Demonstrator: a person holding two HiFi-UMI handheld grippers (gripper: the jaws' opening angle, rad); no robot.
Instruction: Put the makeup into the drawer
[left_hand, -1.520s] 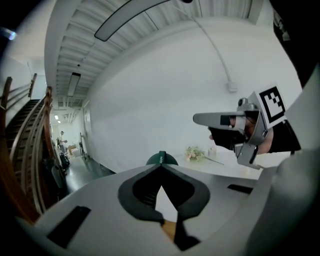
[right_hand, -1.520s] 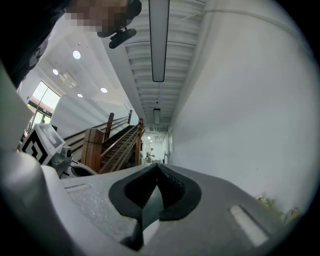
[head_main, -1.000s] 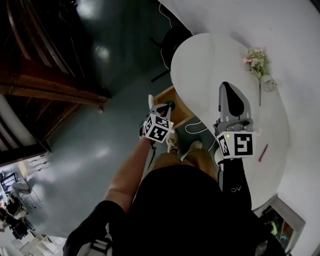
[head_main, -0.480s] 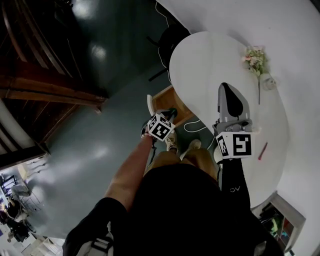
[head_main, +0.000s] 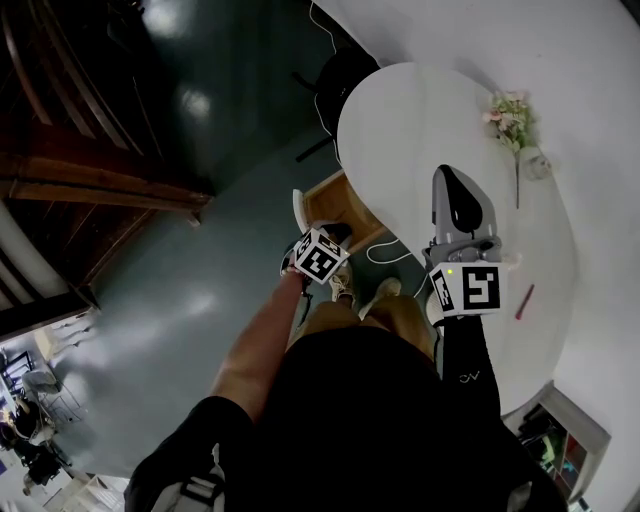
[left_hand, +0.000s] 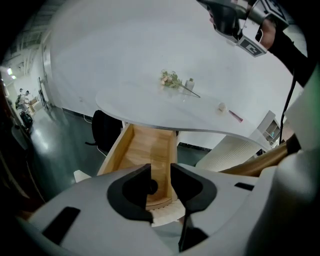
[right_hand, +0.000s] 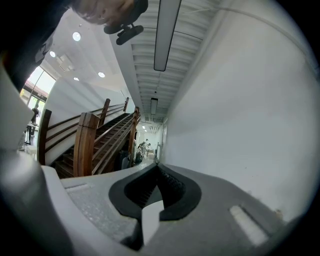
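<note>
White table (head_main: 420, 130) (flowers (head_main: 512, 118) on it); open drawer (left_hand: 140, 150) beneath; glossy dark floor (head_main: 200, 230).

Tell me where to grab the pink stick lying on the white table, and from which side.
Grip the pink stick at its middle, jaws across its thin width, coming down from above. It lies flat on the table with bare surface along both long sides, so a sideways approach would probably just push it along.
</note>
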